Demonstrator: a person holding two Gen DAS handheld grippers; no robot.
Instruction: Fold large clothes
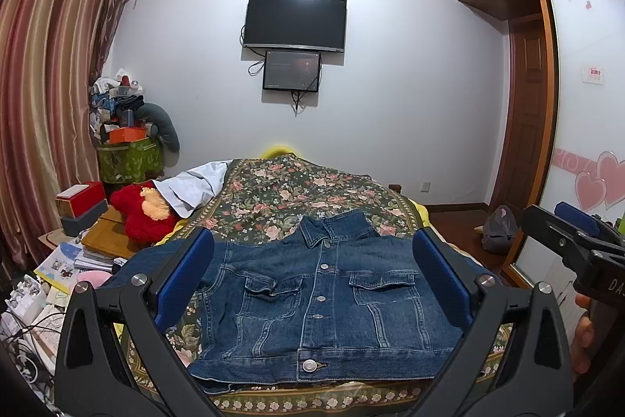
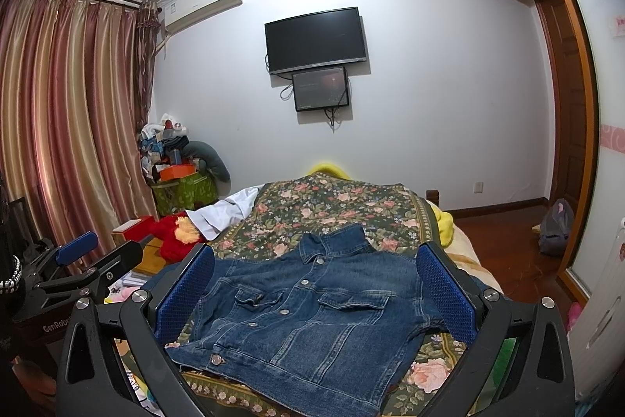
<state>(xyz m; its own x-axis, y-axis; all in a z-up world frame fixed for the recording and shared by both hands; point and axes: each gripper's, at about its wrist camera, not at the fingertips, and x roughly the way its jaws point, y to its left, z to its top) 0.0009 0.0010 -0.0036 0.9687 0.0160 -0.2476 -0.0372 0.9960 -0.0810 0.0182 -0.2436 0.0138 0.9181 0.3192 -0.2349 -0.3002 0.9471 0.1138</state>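
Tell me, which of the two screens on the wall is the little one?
The lower screen, hanging just under the big black TV. It is smaller and shows a faint dim picture, while the TV is blank.

We see a blue jacket (image 1: 316, 299) lying flat on the flowery bed (image 1: 312, 190), our left gripper (image 1: 312, 284) wide apart.

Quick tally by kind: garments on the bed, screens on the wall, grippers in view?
Garments on the bed: 2, blue denim jacket, white cloth garment
Black wall screens: 2, large television, smaller monitor
Grippers: 2, left gripper, right gripper
Total: 6
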